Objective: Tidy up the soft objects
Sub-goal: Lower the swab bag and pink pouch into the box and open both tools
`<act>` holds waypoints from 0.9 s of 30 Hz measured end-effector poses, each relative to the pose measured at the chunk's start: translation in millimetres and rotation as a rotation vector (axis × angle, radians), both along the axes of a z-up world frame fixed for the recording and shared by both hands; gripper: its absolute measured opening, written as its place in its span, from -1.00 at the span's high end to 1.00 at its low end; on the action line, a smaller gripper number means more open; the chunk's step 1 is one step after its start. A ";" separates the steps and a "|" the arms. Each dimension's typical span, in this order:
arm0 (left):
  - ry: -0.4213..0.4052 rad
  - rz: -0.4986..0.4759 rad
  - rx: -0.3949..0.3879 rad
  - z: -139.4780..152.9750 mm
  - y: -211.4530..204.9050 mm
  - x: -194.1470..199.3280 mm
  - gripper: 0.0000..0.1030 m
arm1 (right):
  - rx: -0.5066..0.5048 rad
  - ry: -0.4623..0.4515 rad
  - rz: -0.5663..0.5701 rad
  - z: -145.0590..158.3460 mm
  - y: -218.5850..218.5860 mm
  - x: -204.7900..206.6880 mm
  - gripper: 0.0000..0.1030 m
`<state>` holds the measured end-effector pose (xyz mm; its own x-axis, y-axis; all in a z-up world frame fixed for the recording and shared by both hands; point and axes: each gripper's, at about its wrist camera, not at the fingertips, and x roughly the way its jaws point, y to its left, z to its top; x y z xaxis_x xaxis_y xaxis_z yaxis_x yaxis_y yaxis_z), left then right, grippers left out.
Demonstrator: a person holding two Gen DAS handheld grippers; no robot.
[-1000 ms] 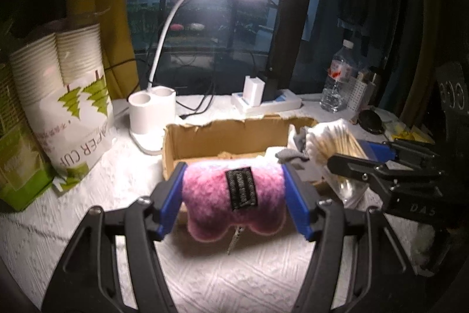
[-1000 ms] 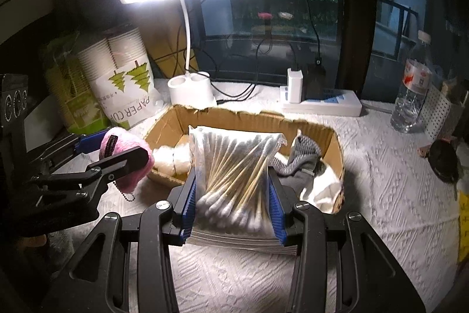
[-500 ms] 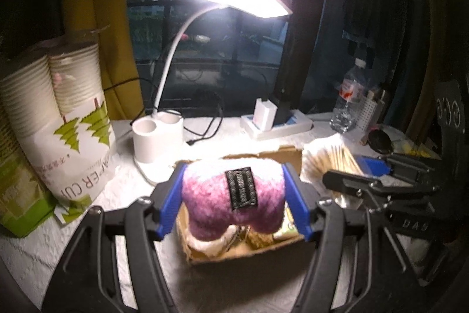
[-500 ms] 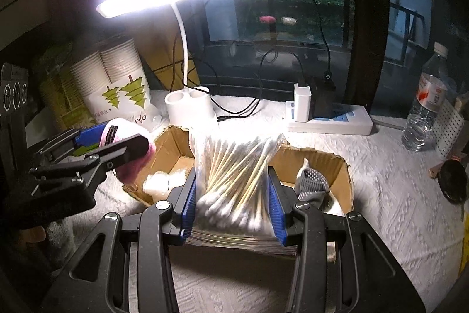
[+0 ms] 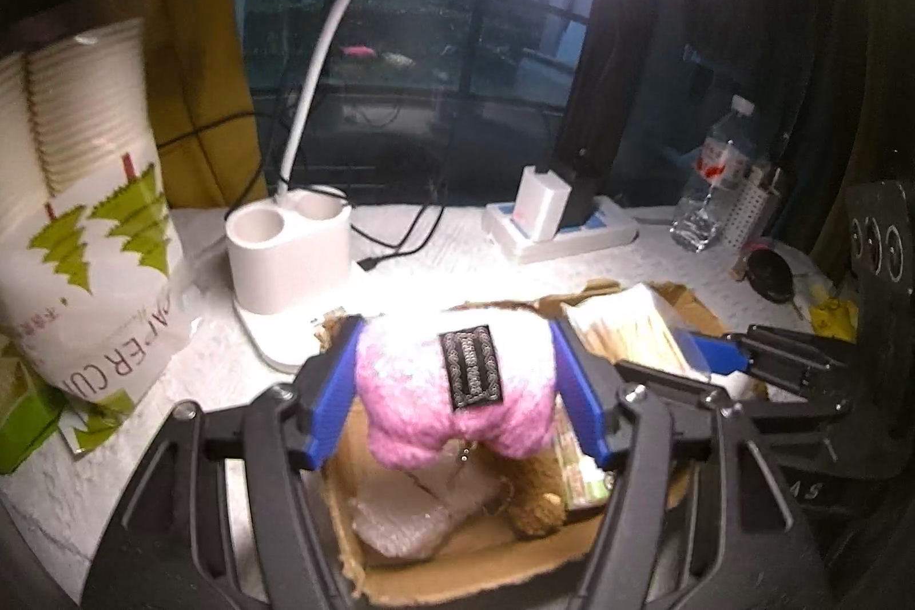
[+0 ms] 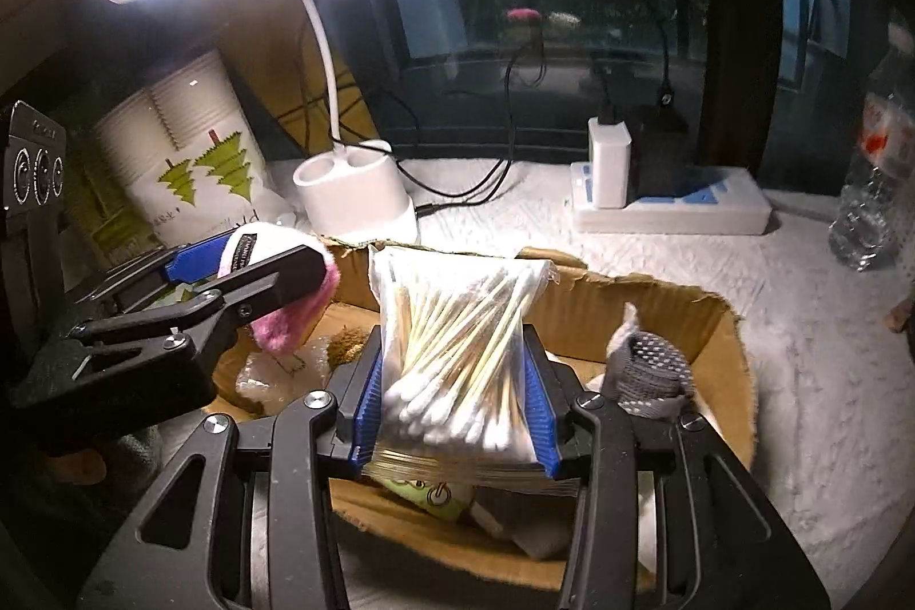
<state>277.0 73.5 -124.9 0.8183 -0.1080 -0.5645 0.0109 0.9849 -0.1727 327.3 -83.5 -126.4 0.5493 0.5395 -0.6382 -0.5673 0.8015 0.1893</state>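
Note:
My left gripper point(image 5: 457, 393) is shut on a pink plush pouch point(image 5: 457, 398) with a black label, held above the left end of the open cardboard box point(image 5: 469, 575). My right gripper point(image 6: 457, 404) is shut on a clear bag of cotton swabs point(image 6: 457, 353), held over the middle of the same box point(image 6: 720, 324). Inside the box lie a brown plush toy point(image 5: 534, 495), a clear plastic packet point(image 5: 400, 518) and a grey dotted sock point(image 6: 649, 364). The left gripper and pouch point(image 6: 286, 301) show at the left of the right wrist view.
A white desk lamp base point(image 5: 286, 255) stands behind the box, its head glaring overhead. A sleeve of paper cups point(image 5: 80, 187) is at the left. A power strip with charger point(image 5: 560, 221) and a water bottle point(image 5: 715, 175) stand at the back right on the white tablecloth.
Both grippers have risen and moved forward over the box, carrying the pouch and the swab bag. The box interior is now below them.

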 end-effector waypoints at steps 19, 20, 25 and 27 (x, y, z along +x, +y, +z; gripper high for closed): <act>0.087 0.039 -0.007 -23.3 4.2 18.1 -0.37 | 0.003 0.061 -0.006 -23.0 5.1 21.4 0.08; 0.088 0.043 -0.008 -22.6 5.1 17.6 -0.40 | 0.000 0.059 -0.008 -22.1 5.1 20.6 0.05; 0.084 0.047 -0.014 -16.9 4.9 13.3 -0.49 | 0.004 0.037 -0.021 -13.2 0.6 15.1 -0.12; 0.078 0.046 -0.015 -14.0 4.5 10.8 -0.50 | 0.005 0.027 -0.028 -9.1 -1.8 12.3 -0.12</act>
